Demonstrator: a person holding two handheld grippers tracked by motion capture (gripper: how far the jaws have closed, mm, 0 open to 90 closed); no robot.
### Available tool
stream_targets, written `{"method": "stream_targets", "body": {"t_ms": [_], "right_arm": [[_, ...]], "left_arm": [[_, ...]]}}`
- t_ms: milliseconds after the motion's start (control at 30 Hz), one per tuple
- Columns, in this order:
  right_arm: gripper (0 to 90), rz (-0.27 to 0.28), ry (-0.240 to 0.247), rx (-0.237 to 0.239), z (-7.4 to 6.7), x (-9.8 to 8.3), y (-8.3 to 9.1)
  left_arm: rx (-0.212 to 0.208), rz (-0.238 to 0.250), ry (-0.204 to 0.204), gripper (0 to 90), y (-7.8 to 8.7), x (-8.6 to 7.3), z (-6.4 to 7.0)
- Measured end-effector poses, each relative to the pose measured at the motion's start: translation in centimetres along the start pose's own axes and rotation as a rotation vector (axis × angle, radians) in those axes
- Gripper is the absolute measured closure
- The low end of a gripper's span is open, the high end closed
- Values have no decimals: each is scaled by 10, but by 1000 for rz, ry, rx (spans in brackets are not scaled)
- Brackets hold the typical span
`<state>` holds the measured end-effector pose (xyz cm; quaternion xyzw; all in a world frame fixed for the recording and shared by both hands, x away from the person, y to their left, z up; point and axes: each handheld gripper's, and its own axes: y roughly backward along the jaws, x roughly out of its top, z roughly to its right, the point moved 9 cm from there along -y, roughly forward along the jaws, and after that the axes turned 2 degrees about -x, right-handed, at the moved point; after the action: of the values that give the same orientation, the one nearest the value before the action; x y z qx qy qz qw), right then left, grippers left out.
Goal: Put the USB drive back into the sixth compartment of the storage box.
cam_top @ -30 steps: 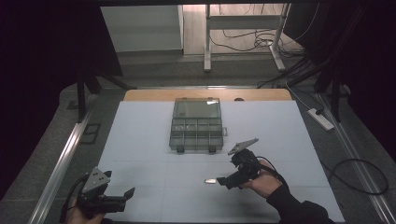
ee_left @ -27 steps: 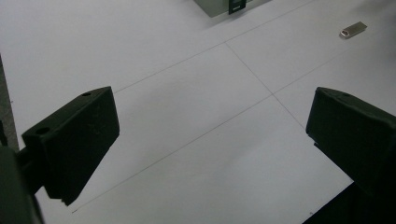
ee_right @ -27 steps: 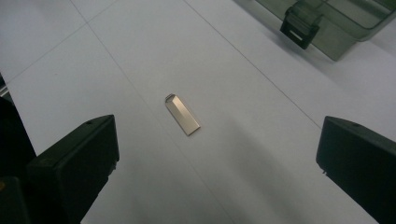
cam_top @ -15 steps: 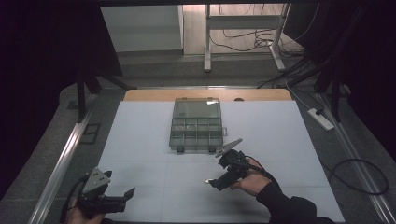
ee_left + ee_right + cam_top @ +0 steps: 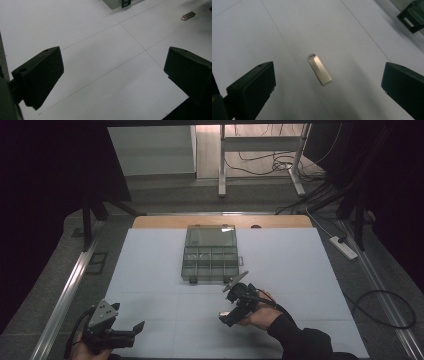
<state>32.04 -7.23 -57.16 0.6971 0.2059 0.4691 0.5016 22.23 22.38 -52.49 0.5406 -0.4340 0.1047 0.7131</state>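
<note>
Two claws on the bench [image 5: 150, 270], and the action is all on the right: the right claw [image 5: 328, 82] hangs wide open over a slim metal USB stick [image 5: 319, 69], which lies flat on the white sheet between the jaws, just short of the clear compartment box [image 5: 211, 254]. Best play, I'd say: come straight down, square the jaws across the stick's narrow sides, then close gently so it doesn't skate. Left claw [image 5: 112, 80] waits open and empty at the near edge. No brand or writing readable on the stick.
</note>
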Motion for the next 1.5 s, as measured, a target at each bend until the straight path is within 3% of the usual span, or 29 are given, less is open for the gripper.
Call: {"method": "stream_targets", "body": {"t_ms": [300,467,567,633,833,867,933,967,1000,1167,1500], "right_arm": [[2,-61,31,-9,-2,-4,-17],[59,-87,41,-13,-4,-7,-25],[112,-91,78,-46,-3,-8,-26],[168,-88,107,-73,-1,-8,-24],[505,-64,191,-31,-9,-7,-19],[594,-66,207,-24,-10,-6,-18],[690,-65,205,-17,-11,-6,-17],[690,-65,205,-17,-11,-6,-17],[783,-67,205,-15,-10,-6,-17],[786,-70,211,-21,-9,-6,-16],[786,-24,158,-3,-6,0,-9]], "left_arm": [[-3,2,0,28,0,0,0],[-3,3,-2,28,0,0,0],[-2,2,-5,28,0,0,0],[-3,2,-6,28,0,0,1],[-2,2,-11,28,0,0,1],[-2,1,-11,28,0,0,1],[-2,1,-12,28,0,0,1],[-2,1,-12,28,0,0,1],[-1,1,-13,28,0,0,1],[-1,1,-16,28,0,0,2],[-2,2,-15,28,0,0,1]]}}
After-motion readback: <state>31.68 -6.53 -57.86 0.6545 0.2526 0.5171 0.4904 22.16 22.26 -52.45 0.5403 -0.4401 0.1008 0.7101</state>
